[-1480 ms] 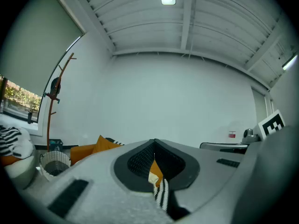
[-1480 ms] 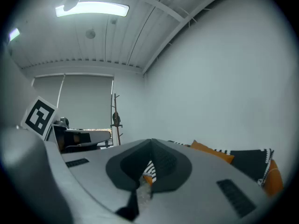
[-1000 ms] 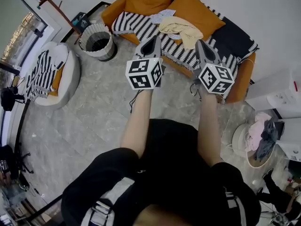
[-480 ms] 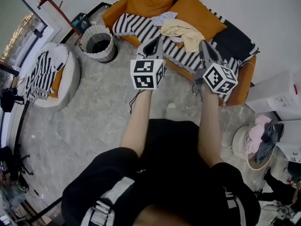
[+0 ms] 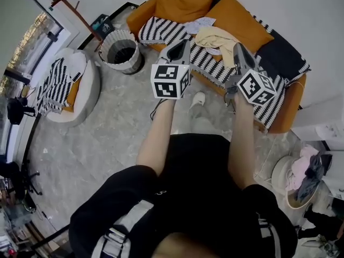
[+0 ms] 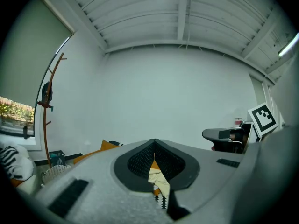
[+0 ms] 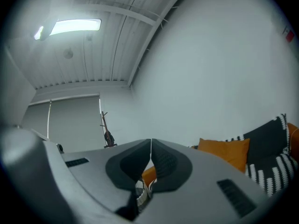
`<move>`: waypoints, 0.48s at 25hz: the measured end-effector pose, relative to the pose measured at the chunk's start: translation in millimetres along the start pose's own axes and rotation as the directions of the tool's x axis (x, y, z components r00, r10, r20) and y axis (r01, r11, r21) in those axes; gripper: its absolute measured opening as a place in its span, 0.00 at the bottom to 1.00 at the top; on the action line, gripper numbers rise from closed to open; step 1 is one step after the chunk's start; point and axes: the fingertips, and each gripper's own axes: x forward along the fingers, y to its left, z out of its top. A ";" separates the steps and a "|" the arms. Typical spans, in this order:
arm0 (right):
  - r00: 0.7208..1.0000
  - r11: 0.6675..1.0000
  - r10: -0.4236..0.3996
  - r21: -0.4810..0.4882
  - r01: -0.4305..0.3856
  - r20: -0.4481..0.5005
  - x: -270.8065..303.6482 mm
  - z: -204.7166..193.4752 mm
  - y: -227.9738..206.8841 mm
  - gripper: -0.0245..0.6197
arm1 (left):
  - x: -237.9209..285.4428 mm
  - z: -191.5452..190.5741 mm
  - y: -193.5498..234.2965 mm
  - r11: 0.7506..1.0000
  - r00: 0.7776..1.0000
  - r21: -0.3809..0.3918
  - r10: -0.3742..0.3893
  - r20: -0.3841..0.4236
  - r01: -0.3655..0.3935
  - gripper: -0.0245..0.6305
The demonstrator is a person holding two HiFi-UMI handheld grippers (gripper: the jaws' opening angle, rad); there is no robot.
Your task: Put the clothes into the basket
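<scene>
One round floor cushion [image 5: 86, 90] is sitting at the far left, with a black-and-white striped cloth [image 5: 54, 82] draped over it. Just right of it, a woven basket [image 5: 129, 63] is standing upright on the grey floor, beside the left end of an orange sofa [image 5: 287, 109].

The left gripper [image 5: 180, 44] is pointing level toward the sofa, its fingers pressed together with nothing between them.

On the sofa's striped blanket [image 5: 161, 30], a pale patterned garment [image 5: 200, 23] and a cream garment [image 5: 215, 36] are lying side by side, well apart from the basket. The cream one is showing between the two grippers in the head view.

The right gripper [image 5: 238, 47] is pointing the same way, its fingers also pressed together and holding nothing.

At the far right, a round tub [image 5: 279, 171] is holding pink and dark clothes [image 5: 306, 163].
</scene>
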 end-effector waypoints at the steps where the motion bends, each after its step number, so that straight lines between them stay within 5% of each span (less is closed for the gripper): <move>1: 1.000 1.000 -0.001 0.006 0.001 0.002 10.9 -1.6 -6.6 0.06 | 9.9 -0.9 5.7 1.000 1.000 0.003 0.002 -0.001 -0.002 0.04; 12: 0.999 0.998 -0.033 0.050 0.034 -0.016 187.8 8.5 -101.8 0.06 | 187.8 7.9 68.8 0.999 0.998 -0.013 -0.034 -0.054 0.033 0.04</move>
